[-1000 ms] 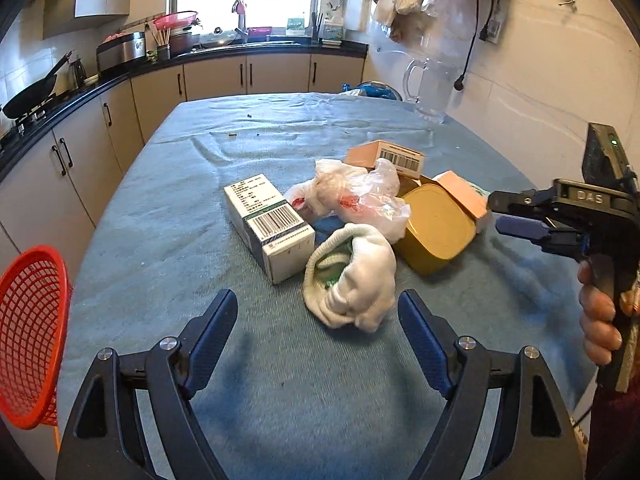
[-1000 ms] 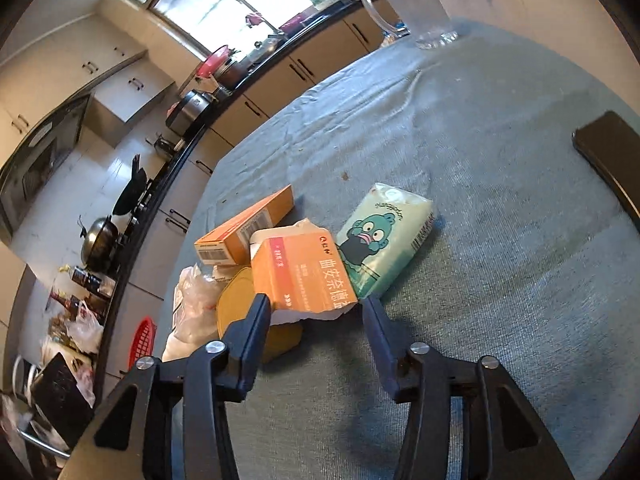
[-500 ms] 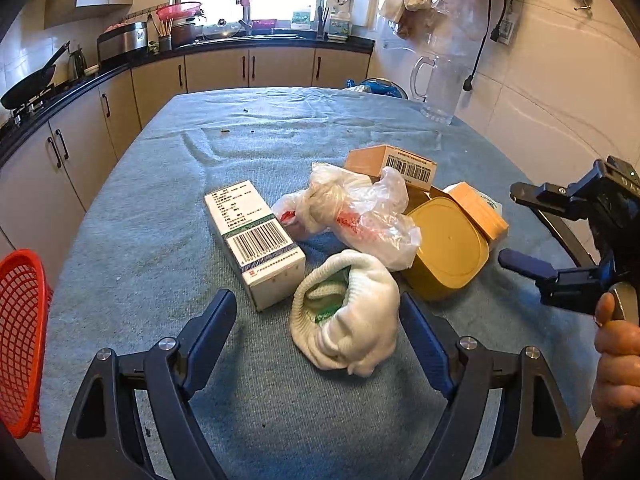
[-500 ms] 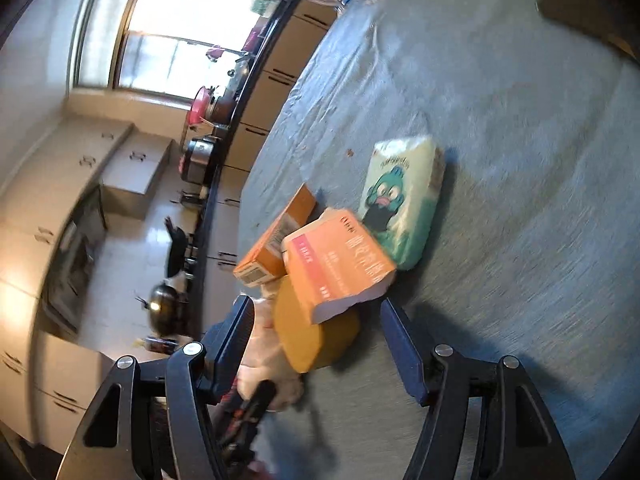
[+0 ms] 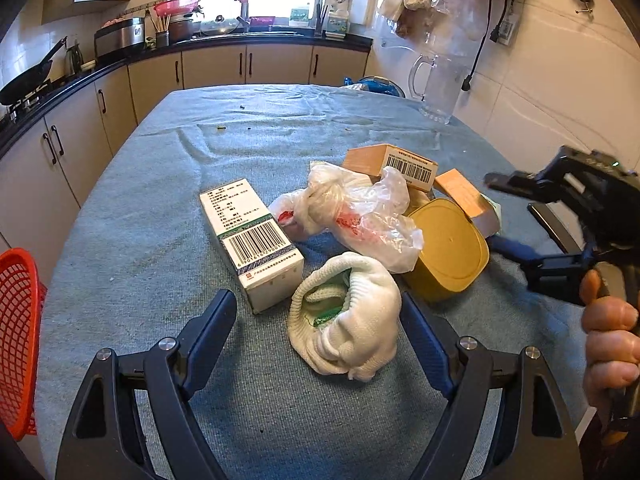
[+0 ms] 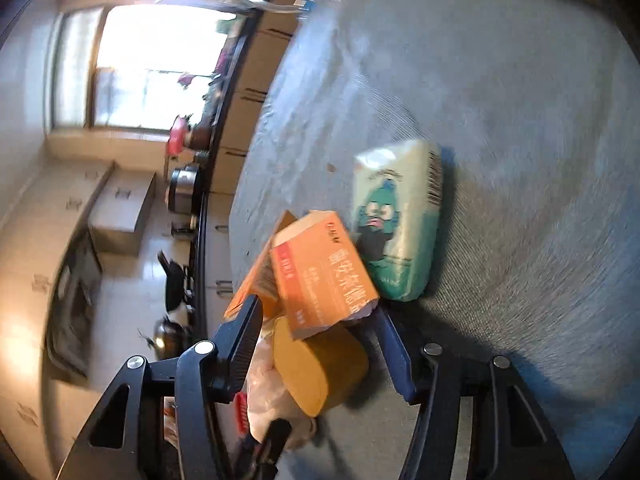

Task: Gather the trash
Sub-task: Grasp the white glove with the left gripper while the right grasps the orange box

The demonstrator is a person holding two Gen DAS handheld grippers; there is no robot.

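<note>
- The left gripper (image 5: 316,316) hangs over the near edge of the blue-grey table (image 5: 160,208), jaws spread wide, holding nothing.
- A balled white glove (image 5: 352,320) lies straight ahead between its two fingers, nearer the right one; neither pad touches it. It has green showing inside, and its long axis runs slightly right and away.
- Just left of the glove lies a white box (image 5: 250,240), its long side running from near right to far left, a barcode on top. The small print is too fine to read.
- Behind the glove sits a crumpled clear plastic bag (image 5: 360,212) with red markings, resting against a yellow tub (image 5: 448,248).
- The right gripper (image 6: 320,320) comes in from the right, rolled on its side. Its jaws have just been closing a little; they stand partly open around an orange box (image 6: 320,276) and the tub, and the blur hides whether the pads press on either.
- The orange box bears white Chinese characters, too blurred to read. A second orange carton (image 5: 392,164) with a barcode label lies farther off.
- Right of the orange box lies a mint-green tissue pack (image 6: 396,224) printed with a cartoon face.
- A red mesh basket (image 5: 18,340) hangs at the near left table edge, likely where the trash goes.
- My judgement: the left hand is nearer the glove, and a short push forward would bring it between the pads.
</note>
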